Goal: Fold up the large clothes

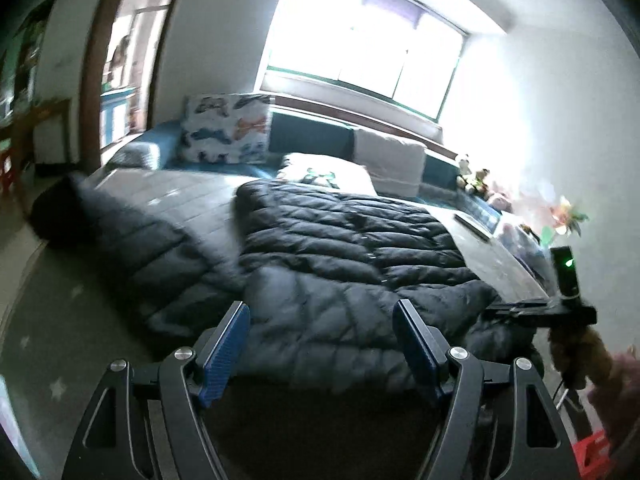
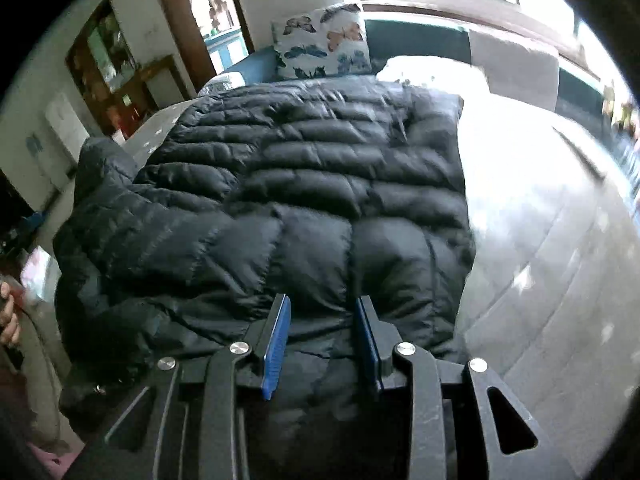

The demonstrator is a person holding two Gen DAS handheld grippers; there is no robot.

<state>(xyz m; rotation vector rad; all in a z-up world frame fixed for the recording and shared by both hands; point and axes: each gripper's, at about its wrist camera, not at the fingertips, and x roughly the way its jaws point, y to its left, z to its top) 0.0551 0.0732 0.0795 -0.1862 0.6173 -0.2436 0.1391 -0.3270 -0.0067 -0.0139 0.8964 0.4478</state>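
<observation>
Left wrist view: black puffer jacket point(image 1: 344, 248) lies spread on the grey quilted bed point(image 1: 180, 188), one sleeve trailing off to the left. Left tongs point(image 1: 322, 344) stand released, wide apart, nothing between the blue pads, hovering over the near hem. At far right the other tool shows, gripped by a hand point(image 1: 580, 356). Right wrist view: right tongs point(image 2: 322, 340) partly parted, angled down at the jacket's near edge; jacket cloth sits behind the gap, pads not seen pressing it, so released as far as I can tell. Butterfly pillow point(image 2: 324, 44) far behind. Judgement: between folds; next calls for pinching a sleeve or side edge and carrying it across the body.
</observation>
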